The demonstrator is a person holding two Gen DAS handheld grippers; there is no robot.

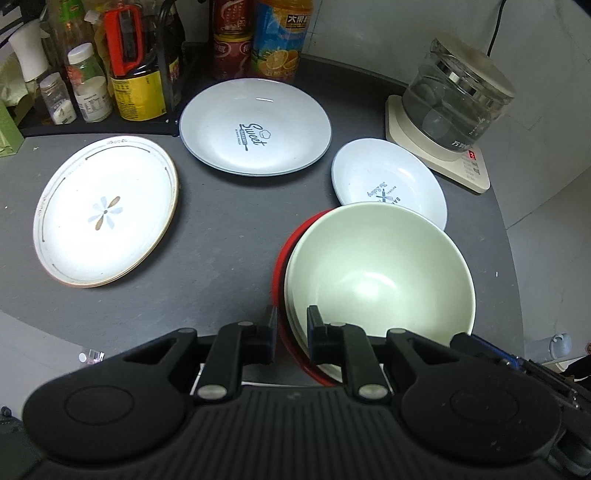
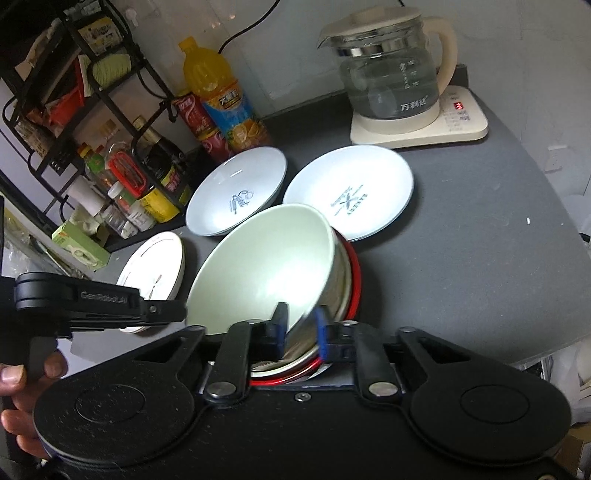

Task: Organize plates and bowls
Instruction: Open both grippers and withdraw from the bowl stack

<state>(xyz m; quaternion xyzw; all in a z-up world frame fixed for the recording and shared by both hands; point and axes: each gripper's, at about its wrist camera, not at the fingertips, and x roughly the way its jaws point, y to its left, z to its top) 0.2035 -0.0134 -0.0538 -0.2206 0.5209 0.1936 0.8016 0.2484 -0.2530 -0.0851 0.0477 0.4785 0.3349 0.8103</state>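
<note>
A pale green bowl [image 1: 380, 273] sits in a red bowl [image 1: 280, 254] on the dark counter. My left gripper [image 1: 291, 321] has its jaws astride the near left rims of both bowls, with a gap showing. My right gripper [image 2: 301, 325] is closed on the green bowl's [image 2: 266, 266] near rim, tilting it above the red bowl [image 2: 354, 280]. Three plates lie beyond: a floral plate [image 1: 107, 210], a "Sweet" plate [image 1: 255, 127] and a small white plate [image 1: 388, 181].
A rack of bottles and jars [image 1: 110, 74] stands at the back left, with a juice bottle [image 1: 280, 33] and red cans beside it. A glass kettle on its base [image 1: 450, 99] stands at the back right. The counter's edge curves on the right.
</note>
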